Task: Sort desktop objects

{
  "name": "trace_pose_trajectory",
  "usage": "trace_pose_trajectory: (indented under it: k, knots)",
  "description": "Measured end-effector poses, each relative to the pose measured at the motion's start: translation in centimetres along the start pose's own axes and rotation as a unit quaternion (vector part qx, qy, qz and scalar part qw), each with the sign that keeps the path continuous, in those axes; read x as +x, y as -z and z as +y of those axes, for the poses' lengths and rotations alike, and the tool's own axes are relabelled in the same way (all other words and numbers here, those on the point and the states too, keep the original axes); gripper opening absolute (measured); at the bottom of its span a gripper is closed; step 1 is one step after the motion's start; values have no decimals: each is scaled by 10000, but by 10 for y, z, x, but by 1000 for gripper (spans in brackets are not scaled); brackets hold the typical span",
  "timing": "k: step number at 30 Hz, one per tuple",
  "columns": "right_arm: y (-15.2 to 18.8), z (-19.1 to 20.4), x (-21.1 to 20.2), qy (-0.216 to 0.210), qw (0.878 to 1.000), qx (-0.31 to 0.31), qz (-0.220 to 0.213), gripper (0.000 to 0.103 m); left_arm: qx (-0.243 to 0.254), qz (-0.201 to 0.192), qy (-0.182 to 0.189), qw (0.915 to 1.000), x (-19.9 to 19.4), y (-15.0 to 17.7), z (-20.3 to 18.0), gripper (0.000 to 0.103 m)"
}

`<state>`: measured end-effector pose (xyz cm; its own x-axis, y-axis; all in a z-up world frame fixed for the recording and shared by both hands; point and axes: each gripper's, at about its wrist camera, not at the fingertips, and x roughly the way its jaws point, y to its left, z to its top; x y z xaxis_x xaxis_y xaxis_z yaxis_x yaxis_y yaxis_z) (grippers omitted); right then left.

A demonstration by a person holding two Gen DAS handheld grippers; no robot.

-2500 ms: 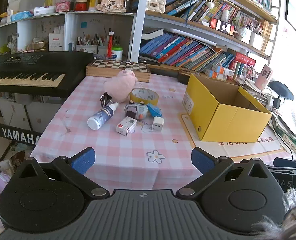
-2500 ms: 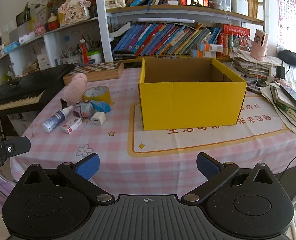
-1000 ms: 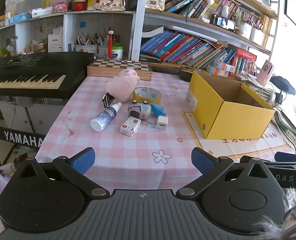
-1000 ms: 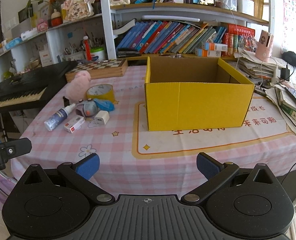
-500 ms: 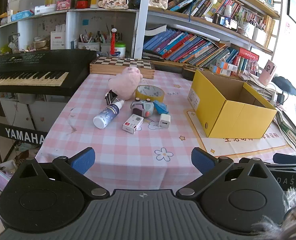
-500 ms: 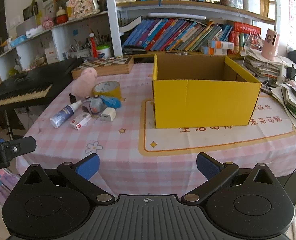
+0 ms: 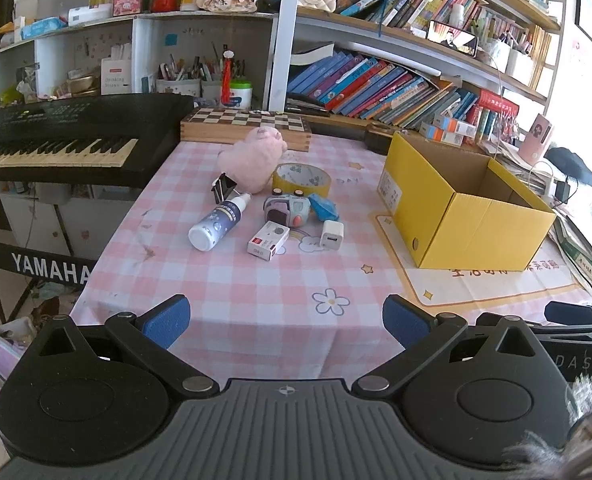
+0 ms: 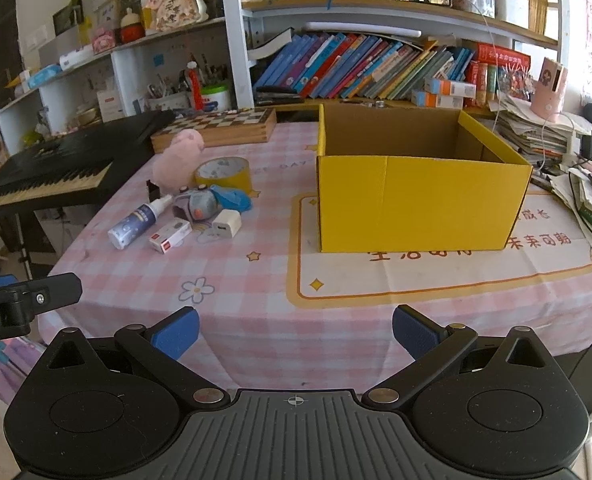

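Observation:
A cluster of small objects lies mid-table: a pink plush toy (image 7: pixel 252 157), a yellow tape roll (image 7: pixel 301 178), a spray bottle (image 7: pixel 217 224), a small grey toy (image 7: pixel 287 209), a blue object (image 7: pixel 324 206), a white charger (image 7: pixel 331 235), a white and red box (image 7: pixel 268 240) and a black binder clip (image 7: pixel 223 186). An open yellow cardboard box (image 8: pixel 416 196) stands to their right, empty as far as I can see. My left gripper (image 7: pixel 286 322) and right gripper (image 8: pixel 295 334) both hang open before the table's near edge, holding nothing.
The table wears a pink checked cloth (image 7: pixel 232 280). A black keyboard (image 7: pixel 56 148) borders its left side, a wooden chessboard box (image 7: pixel 246 128) sits at the back, and bookshelves (image 8: pixel 356 68) rise behind. Stacked papers and cables (image 8: pixel 556 136) crowd the right edge.
Both grippers have drifted slightly closer to the table and the left view has shifted a little. All objects lie where they were, and both grippers stay open.

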<state>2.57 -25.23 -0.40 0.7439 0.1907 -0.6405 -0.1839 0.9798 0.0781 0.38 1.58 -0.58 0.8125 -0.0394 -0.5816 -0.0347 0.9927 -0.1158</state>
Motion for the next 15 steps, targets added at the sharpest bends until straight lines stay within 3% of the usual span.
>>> trace_pose_trajectory:
  k: [15]
  knots:
    - [0, -2, -2, 96, 9999, 67, -58, 103, 101, 59, 24, 9999, 4, 0, -3, 103]
